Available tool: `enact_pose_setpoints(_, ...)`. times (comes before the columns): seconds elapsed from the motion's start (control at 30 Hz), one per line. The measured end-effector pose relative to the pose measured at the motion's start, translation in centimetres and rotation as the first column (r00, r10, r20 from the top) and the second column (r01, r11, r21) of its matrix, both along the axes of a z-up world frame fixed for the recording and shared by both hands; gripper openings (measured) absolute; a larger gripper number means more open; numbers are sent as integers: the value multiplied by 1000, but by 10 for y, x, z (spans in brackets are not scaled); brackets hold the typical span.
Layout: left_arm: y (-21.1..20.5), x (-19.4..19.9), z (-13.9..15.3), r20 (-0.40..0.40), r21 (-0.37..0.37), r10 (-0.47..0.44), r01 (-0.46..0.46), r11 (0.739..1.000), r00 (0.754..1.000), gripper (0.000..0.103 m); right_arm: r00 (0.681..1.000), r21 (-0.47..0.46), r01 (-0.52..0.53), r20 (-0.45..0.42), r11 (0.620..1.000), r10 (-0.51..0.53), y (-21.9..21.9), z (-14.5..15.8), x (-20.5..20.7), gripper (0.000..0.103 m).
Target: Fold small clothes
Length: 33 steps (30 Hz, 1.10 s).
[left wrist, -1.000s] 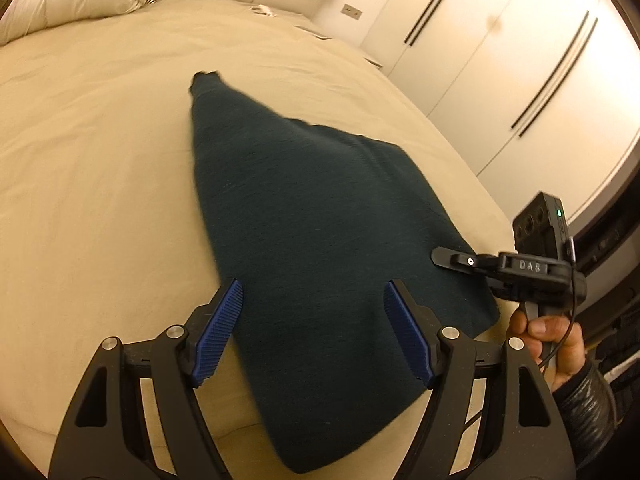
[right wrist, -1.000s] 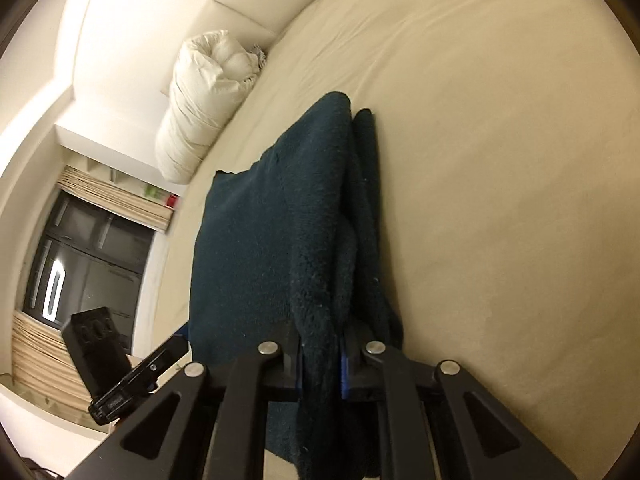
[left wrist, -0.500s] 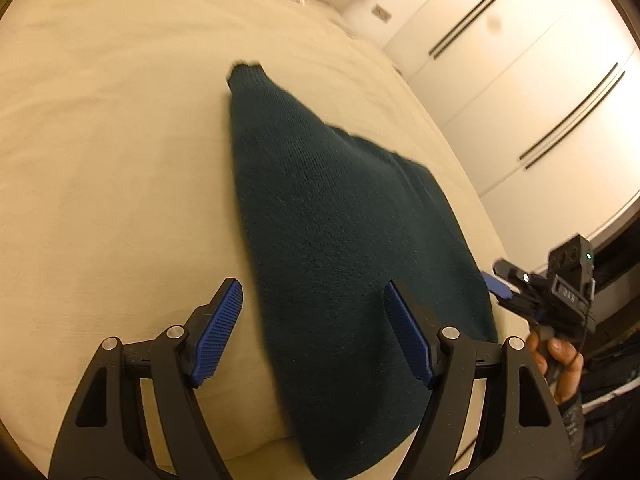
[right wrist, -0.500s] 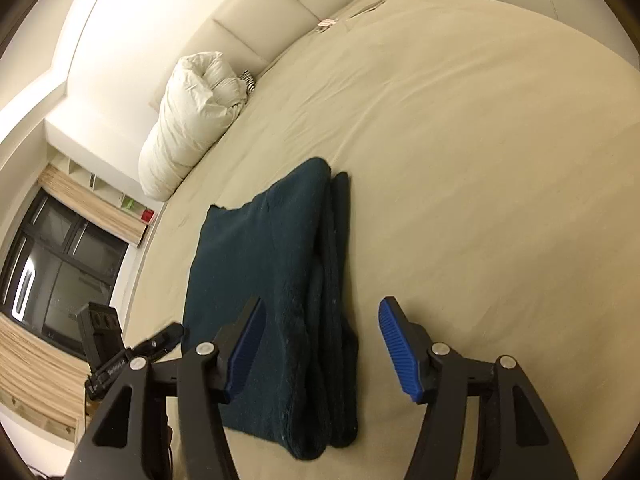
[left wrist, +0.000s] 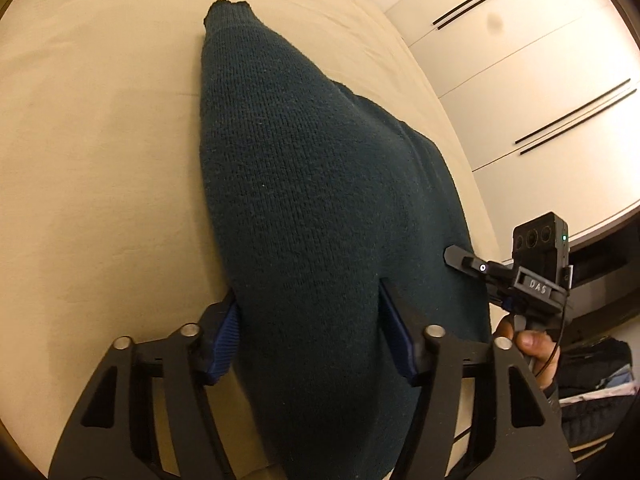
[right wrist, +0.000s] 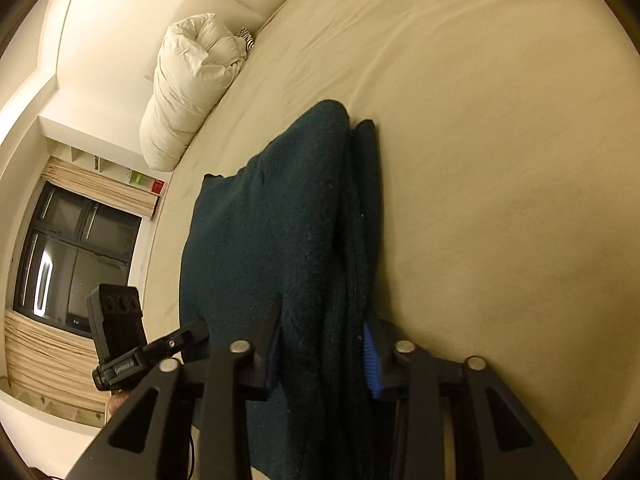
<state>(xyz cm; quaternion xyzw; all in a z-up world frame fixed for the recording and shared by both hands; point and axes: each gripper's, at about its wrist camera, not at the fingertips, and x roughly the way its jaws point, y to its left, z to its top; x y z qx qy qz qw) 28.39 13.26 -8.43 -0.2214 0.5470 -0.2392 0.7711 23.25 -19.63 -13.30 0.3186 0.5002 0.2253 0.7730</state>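
A dark teal knitted garment lies folded lengthwise on the beige bed. It also shows in the right wrist view, with its folded layers stacked along the right edge. My left gripper straddles the garment's near end, jaws partly closed, blue pads against the fabric on both sides. My right gripper straddles the thick folded edge, jaws partly closed, blue pad beside the fabric. Each gripper appears in the other's view, the right one and the left one.
A white rolled duvet lies at the head of the bed by the padded headboard. White wardrobe doors stand past the bed's right side. A dark window with curtains is at the left.
Both grippers have moved down onto the garment's near end and their jaws have narrowed around the fabric. One second ago the right gripper was shut on the fold, then it opened.
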Motion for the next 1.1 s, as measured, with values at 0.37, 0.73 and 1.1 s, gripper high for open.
enact_pose_setpoints(0.37,28,-31,57,106,-17,18,-16,1000,994,42,988,-114,-22,151,993,40,43,75,-36,25)
enact_pose_setpoints(0.73,114,-120,113,216,42,72,-83,996,974,42,959,-67,-140,239,988,152,132,123,-92,25)
enact_pose_setpoints(1.1,146,-175,5,83,31,128,-131,991,988,53,990,-26,-129,56,991,131,143,15,-147,27)
